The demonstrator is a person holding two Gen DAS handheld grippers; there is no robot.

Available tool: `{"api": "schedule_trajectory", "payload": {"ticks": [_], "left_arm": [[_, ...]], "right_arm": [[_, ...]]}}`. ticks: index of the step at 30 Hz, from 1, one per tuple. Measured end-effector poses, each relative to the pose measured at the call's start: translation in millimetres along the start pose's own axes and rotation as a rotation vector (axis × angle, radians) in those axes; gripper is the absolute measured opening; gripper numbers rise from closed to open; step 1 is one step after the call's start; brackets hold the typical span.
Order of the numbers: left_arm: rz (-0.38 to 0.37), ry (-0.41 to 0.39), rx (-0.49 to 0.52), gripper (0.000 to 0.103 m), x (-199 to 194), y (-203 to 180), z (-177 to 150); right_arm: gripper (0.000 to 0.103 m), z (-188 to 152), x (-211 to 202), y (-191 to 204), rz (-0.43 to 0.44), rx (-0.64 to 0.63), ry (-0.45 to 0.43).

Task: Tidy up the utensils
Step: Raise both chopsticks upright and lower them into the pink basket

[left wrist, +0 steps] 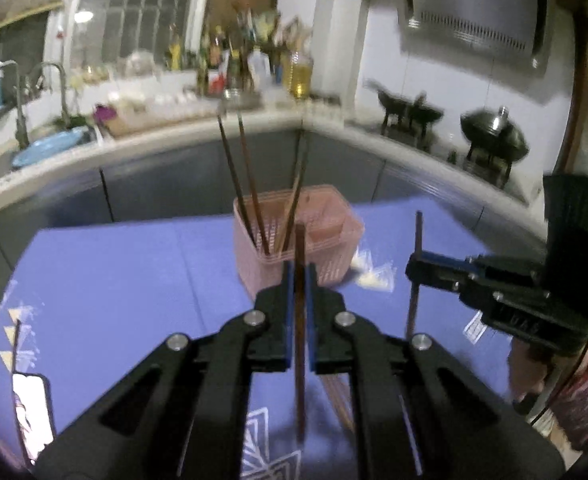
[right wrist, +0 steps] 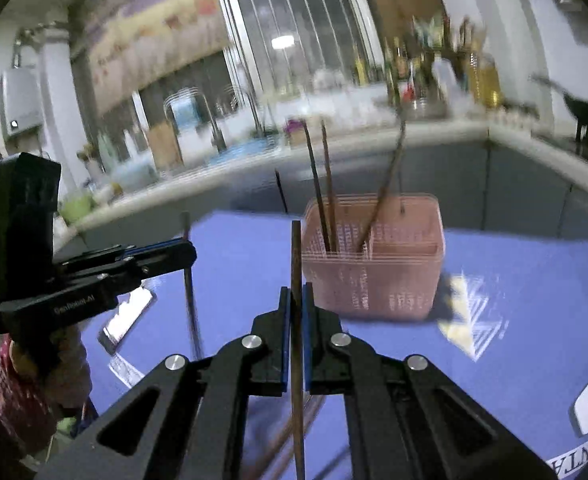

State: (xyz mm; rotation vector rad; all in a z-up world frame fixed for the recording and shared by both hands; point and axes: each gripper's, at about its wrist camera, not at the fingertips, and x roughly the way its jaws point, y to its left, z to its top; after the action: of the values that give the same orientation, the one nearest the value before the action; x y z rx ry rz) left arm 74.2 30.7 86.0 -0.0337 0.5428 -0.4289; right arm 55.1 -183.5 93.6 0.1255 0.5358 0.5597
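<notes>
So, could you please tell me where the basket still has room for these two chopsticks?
The pink basket's right compartment looks bare, bordered by the divider and right wall. The left compartment is crowded with upright chopsticks. Loose chopsticks lie on the blue mat below the grippers.

Pink perforated basket point(right wrist: 373, 268) on blue mat point(right wrist: 513, 272) with white triangles.

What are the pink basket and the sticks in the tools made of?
Pink basket: looks like moulded plastic, matte, with perforated grid walls. Chopstick in the left tool and chopstick in the right tool: dark brown, slim, straight; probably wood or bamboo, but blur leaves the finish open.
</notes>
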Motion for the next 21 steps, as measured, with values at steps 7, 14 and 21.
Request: {"api": "schedule_trajectory", "payload": {"ticks": [7, 14, 21], "left_arm": [[0.004, -0.126, -0.001, 0.005, -30, -11, 51], [0.056, -0.226, 0.005, 0.005, -30, -10, 112], [0.094, -0.252, -0.001, 0.005, 2, 6, 147]], "right_arm": [[0.005, 56, 6, 13, -0.055, -0.039, -0.091], [0.005, 122, 23, 10, -0.11, -0.083, -0.195], [0.005, 147, 58, -8, -0.133, -0.086, -0.262]]}}
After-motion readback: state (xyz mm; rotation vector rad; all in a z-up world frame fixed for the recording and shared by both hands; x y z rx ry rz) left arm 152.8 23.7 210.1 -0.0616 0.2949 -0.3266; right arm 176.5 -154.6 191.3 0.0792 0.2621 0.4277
